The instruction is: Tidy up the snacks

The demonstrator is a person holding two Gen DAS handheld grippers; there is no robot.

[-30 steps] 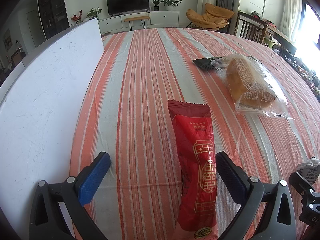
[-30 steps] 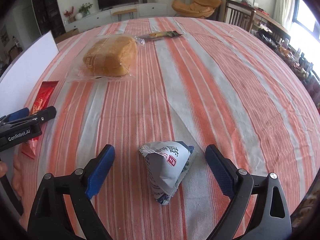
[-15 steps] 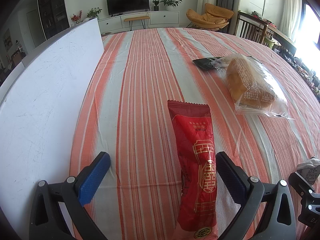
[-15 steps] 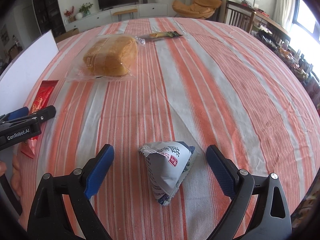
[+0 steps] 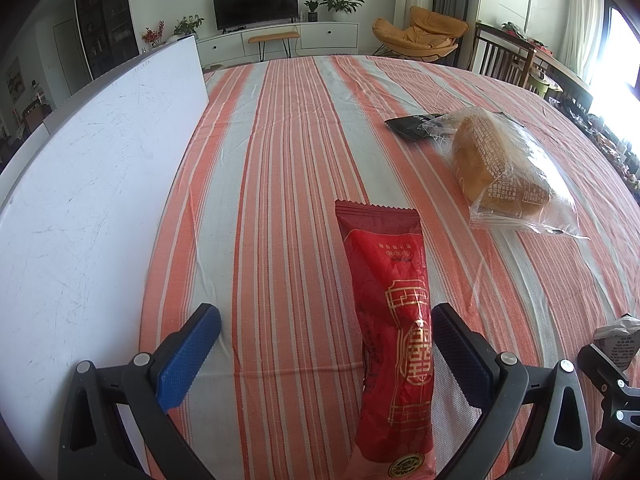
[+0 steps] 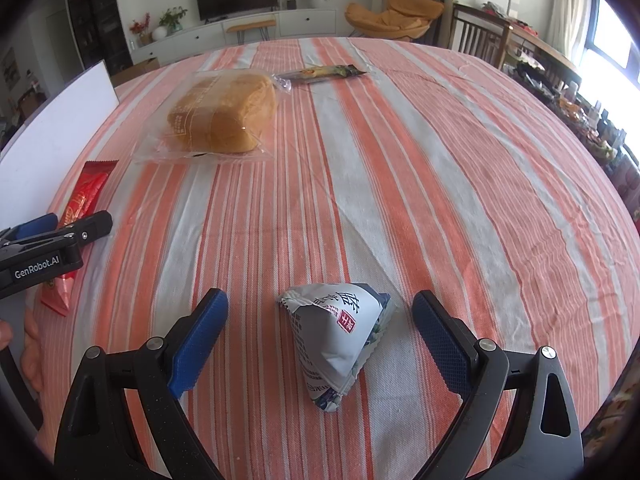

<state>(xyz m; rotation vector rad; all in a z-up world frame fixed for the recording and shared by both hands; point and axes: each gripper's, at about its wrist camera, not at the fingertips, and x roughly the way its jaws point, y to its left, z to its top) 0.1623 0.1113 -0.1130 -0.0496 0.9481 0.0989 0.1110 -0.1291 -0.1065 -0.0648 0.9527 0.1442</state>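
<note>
My left gripper is open around a long red snack packet that lies flat on the striped cloth, close to the right finger. My right gripper is open around a white and blue pyramid-shaped packet on the cloth. A bagged yellow cake lies farther back; it also shows in the left wrist view. A dark, slim snack packet lies behind the cake. The left gripper and the red packet show at the left of the right wrist view.
A white board runs along the table's left side. The orange and grey striped tablecloth covers the whole table. Chairs and a TV cabinet stand beyond the far edge.
</note>
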